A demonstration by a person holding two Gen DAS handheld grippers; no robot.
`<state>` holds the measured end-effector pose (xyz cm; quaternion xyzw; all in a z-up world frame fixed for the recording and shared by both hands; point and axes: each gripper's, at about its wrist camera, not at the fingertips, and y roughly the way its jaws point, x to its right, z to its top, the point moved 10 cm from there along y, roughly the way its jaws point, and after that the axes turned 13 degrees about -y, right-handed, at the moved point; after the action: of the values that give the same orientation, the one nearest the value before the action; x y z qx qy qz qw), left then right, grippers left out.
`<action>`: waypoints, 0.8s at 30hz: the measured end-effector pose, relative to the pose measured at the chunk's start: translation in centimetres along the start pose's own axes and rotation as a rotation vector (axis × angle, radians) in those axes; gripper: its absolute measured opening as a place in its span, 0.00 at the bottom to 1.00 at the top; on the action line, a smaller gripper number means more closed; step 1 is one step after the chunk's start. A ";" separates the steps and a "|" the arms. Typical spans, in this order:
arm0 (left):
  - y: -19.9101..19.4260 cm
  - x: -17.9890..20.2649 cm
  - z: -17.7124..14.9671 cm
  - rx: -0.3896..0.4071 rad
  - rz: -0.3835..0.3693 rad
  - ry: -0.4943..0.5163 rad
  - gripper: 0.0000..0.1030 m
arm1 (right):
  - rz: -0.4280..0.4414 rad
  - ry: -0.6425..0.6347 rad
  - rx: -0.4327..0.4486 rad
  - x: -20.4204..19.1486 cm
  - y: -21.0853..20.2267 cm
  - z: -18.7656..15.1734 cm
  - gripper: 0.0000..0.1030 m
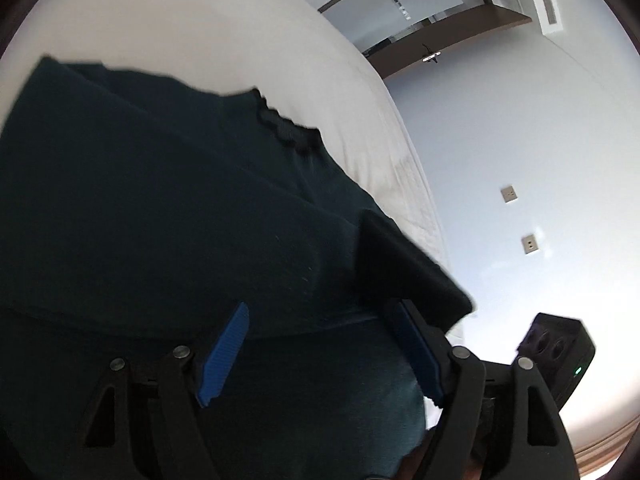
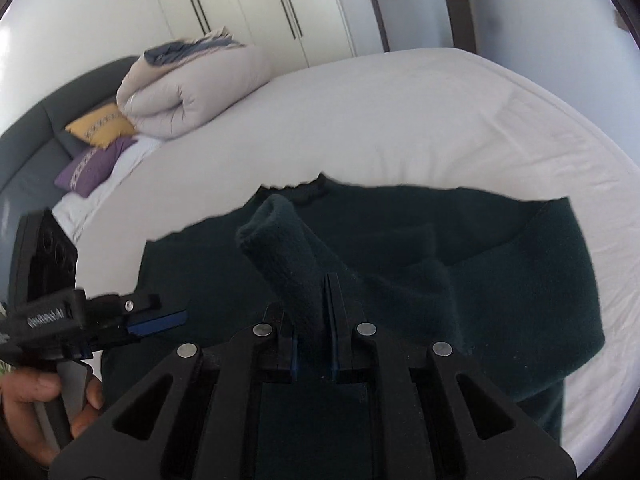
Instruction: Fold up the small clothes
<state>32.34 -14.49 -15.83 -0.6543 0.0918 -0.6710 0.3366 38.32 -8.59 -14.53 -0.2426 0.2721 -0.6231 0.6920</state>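
Sweater (image 2: 460, 280), dark green and knitted, lies spread over the white bed sheet (image 2: 400, 120), filling the lower half of the right wrist frame, its neckline toward the upper middle of the cloth so I can work the sides inward. My right tongs (image 2: 316, 320) are clamped on the sleeve (image 2: 288, 256), which rises from the jaws as a rolled tube toward the centre of the frame; I pinch it near the cuff end so I can, I judge, lay it across the body as the next fold. My left tongs (image 1: 320, 352) stand open at the bottom of the left wrist frame, blue pads (image 1: 224, 356) wide apart with only the flat cloth beneath and nothing pinched, which frees that side to pin or smooth the body while the sleeve travels. In the right wrist frame those tongs sit at the lower left edge, my hand (image 2: 36, 412) wrapped on the handle. A rolled duvet (image 2: 188, 84) and two cushions (image 2: 96, 144) stay at the upper left, well apart from the work
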 end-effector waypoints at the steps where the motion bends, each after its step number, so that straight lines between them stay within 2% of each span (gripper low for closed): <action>1: 1.0 0.0 -0.5 -0.034 -0.014 -0.023 0.75 | 0.002 -0.014 -0.020 0.1 -0.1 -2.6 0.10; 3: 2.6 -0.4 -1.1 -0.077 -0.021 -0.069 0.75 | 0.017 -0.004 -0.096 -2.6 4.3 -4.8 0.10; 4: 3.1 -0.6 -1.2 -0.087 -0.027 -0.090 0.76 | 0.026 0.014 -0.127 -2.6 5.7 -5.9 0.11; 6: 3.4 -0.3 -1.4 -0.078 -0.046 -0.103 0.84 | 0.061 0.039 -0.138 -2.6 6.4 -7.3 0.15; 8: 3.7 0.1 -1.6 -0.081 -0.048 -0.100 0.87 | 0.097 0.041 -0.114 -2.4 6.3 -6.9 0.38; 9: 3.9 0.1 -1.8 -0.081 -0.038 -0.095 0.88 | 0.122 0.048 -0.110 -2.1 5.4 -7.6 0.65; 10: 3.9 0.2 -2.0 -0.082 -0.030 -0.086 0.88 | 0.167 0.071 -0.088 -2.6 4.9 -7.7 0.80; 13: 4.3 0.5 -2.3 -0.086 -0.002 -0.062 0.87 | 0.180 0.131 -0.046 -0.6 3.6 -8.6 0.81; 14: 4.4 0.6 -2.4 -0.084 0.016 -0.051 0.81 | 0.191 0.162 -0.042 -0.2 3.2 -9.4 0.81; 15: 4.6 0.6 -2.5 -0.090 0.034 -0.038 0.69 | 0.208 0.201 -0.041 0.5 2.5 -11.0 0.81; 16: 4.6 0.5 -2.5 -0.100 0.051 -0.030 0.61 | 0.232 0.258 -0.035 1.1 2.3 -11.6 0.81; 18: 5.1 0.4 -2.7 -0.117 0.101 -0.014 0.26 | 0.313 0.359 0.025 1.8 2.6 -11.7 0.81; 20: 5.1 0.6 -2.3 -0.112 0.133 0.008 0.06 | 0.394 0.423 0.096 3.7 1.2 -13.0 0.81; 22: 4.1 1.4 -1.6 -0.085 0.130 0.040 0.07 | 0.462 0.467 0.159 6.3 0.2 -13.0 0.80; 24: 2.5 2.6 -0.5 -0.046 0.128 0.087 0.07 | 0.494 0.498 0.193 8.6 -1.5 -13.9 0.80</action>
<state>32.88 -18.05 -15.14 -0.6249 0.1633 -0.6737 0.3591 28.47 -17.23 -24.33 0.0559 0.4227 -0.5000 0.7538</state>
